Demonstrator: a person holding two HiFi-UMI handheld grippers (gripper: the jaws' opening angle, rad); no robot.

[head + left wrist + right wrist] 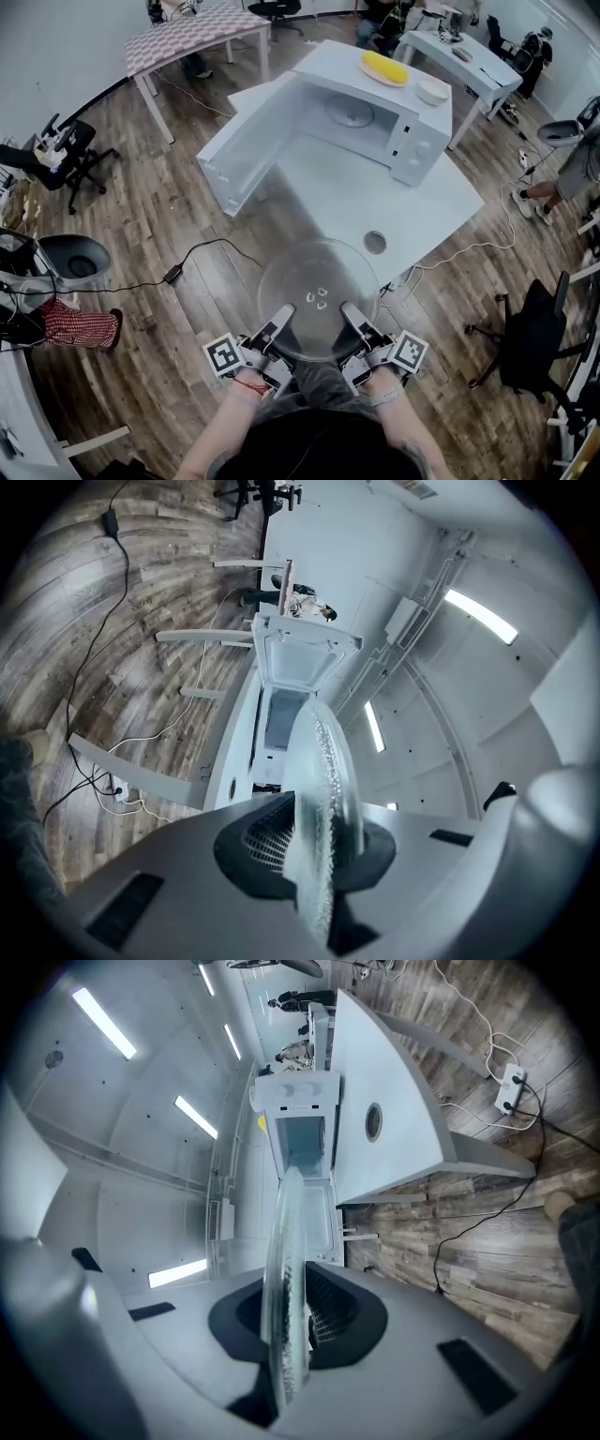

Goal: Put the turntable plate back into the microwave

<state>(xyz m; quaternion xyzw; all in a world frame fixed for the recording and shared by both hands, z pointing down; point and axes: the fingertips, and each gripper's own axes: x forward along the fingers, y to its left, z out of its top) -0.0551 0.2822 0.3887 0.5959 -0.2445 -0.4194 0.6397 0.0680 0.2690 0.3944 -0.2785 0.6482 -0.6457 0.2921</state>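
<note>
The clear glass turntable plate [319,298] hangs level in front of me, over the floor just short of the white table [375,202]. My left gripper [280,322] is shut on its near left rim and my right gripper [353,317] on its near right rim. In the left gripper view the plate [323,799] shows edge-on between the jaws of the left gripper [314,855]; the right gripper view shows the plate [286,1269] the same way in the right gripper [291,1326]. The white microwave [394,112] stands on the table with its door [248,145] swung open to the left. A roller ring [349,114] lies in its cavity.
A yellow object on a plate [384,67] and a white bowl [432,90] sit on top of the microwave. A round cable hole [375,242] is in the table. A power cable [187,262] runs on the wood floor. Office chairs [525,347] stand right, and a bin [75,258] left.
</note>
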